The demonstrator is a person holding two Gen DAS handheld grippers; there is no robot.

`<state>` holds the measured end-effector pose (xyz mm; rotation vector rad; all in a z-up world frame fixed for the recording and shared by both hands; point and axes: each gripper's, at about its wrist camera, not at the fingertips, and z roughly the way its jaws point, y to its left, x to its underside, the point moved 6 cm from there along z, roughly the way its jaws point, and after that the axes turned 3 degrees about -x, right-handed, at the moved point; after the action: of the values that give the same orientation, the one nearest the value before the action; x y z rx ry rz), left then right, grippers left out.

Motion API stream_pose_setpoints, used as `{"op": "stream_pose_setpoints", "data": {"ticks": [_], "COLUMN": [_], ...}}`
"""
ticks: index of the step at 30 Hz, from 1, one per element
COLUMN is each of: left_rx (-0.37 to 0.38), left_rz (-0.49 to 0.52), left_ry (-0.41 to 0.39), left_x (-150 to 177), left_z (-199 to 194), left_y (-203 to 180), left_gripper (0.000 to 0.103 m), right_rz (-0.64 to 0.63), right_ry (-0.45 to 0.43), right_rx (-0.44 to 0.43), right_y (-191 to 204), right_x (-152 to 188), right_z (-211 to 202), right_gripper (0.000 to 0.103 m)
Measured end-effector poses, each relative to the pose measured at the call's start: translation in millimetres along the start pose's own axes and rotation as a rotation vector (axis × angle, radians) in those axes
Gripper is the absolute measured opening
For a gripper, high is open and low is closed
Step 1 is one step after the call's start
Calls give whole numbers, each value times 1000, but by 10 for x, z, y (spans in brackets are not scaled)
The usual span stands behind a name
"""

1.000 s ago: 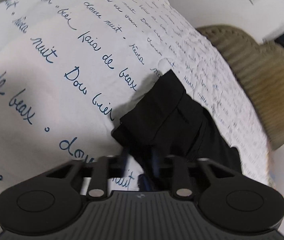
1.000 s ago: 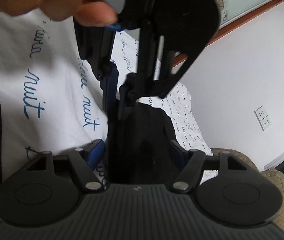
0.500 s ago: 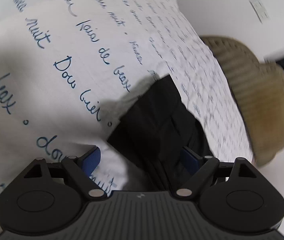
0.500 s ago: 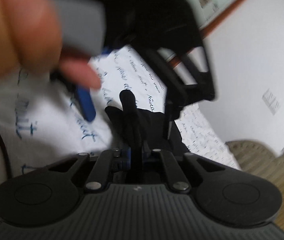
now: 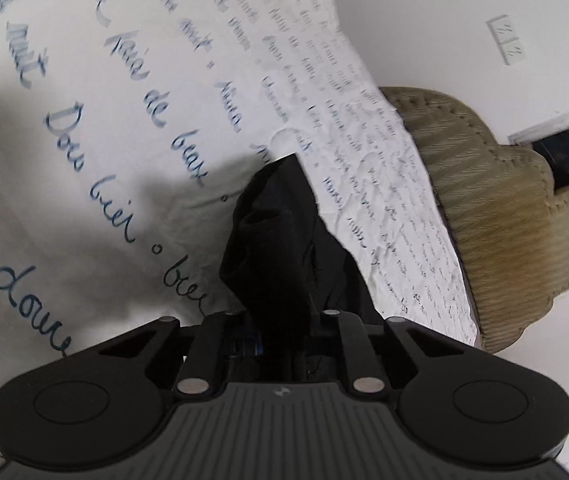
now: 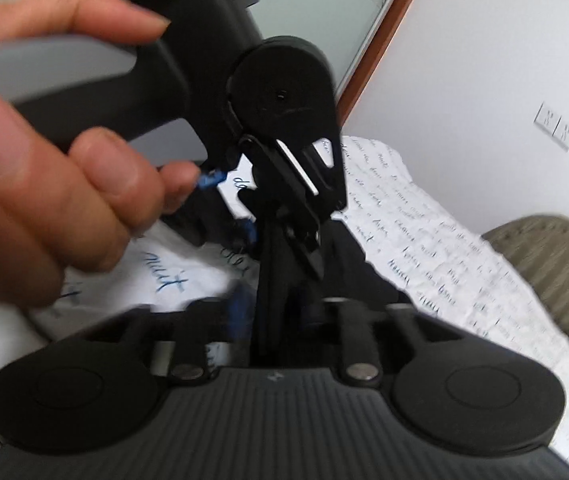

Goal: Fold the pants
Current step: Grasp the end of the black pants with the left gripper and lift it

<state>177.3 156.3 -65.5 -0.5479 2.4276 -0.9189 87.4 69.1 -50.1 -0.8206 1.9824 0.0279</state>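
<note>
Black pants [image 5: 280,248] bunched on white bedsheet [image 5: 96,168] printed with blue cursive script; one end lifted into a peak, remainder trailing toward lower right along the sheet's edge. Tan quilted cushion [image 5: 500,216] just beside the sheet at right. White wall with a double socket [image 5: 506,44] behind.

Left tool [image 5: 280,336]: jaws just drawn together, now nearly pressed, pinching a fold of the pants between them; a sliver of blue pad visible left of the cloth. Seen also from the right wrist view, left tool [image 6: 268,240] tilted down over the fabric, handle gripped by a hand [image 6: 44,184], fingers wrapped round it and blurred.

Right tool [image 6: 272,312]: jaws just parted somewhat, partly spread. Strip of black cloth standing upright between them; blue pad at left blurred and apparently off the cloth; contact on the right side cannot be told, being dark on dark. Pants [image 6: 344,268] spread behind toward the right. Window frame [image 6: 384,24] at top of the same view.
</note>
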Motion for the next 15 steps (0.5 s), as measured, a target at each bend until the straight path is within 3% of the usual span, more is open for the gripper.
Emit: {"op": "stream_pose_setpoints", "data": {"ticks": [3,6,9,10,12,13,15], "left_rx": [-9,-6,-51,-72,-75,-72,-68], "left_rz": [76,136,224,238,190,169,144], "left_ry": [-39,-52,-109,-123,-104,-93,-81], "left_x": [38,148,227,209,124,85,1], "left_z": [-90,-137,-209,-210,-173,-155,-111], "left_y": [-79,-168,-256,-257,-171,-121,-27], "left_gripper": [15,15,14,14,15,15,15], "right_rz": [122,342,629,698,834,845,717], "right_ry": [-11,19,9,1,-21,-33,-8], "right_rx": [10,-24,-206,-295,-423,-423,-323], "right_y": [-339,-909,-1342,-1396,-1467,-1435,-1279], "right_x": [116,329,502,534,625,640,623], "right_z": [-305,-348,-248,-223,-174,-220,-300], "right_gripper": [37,43,48,54,55,55,61]}}
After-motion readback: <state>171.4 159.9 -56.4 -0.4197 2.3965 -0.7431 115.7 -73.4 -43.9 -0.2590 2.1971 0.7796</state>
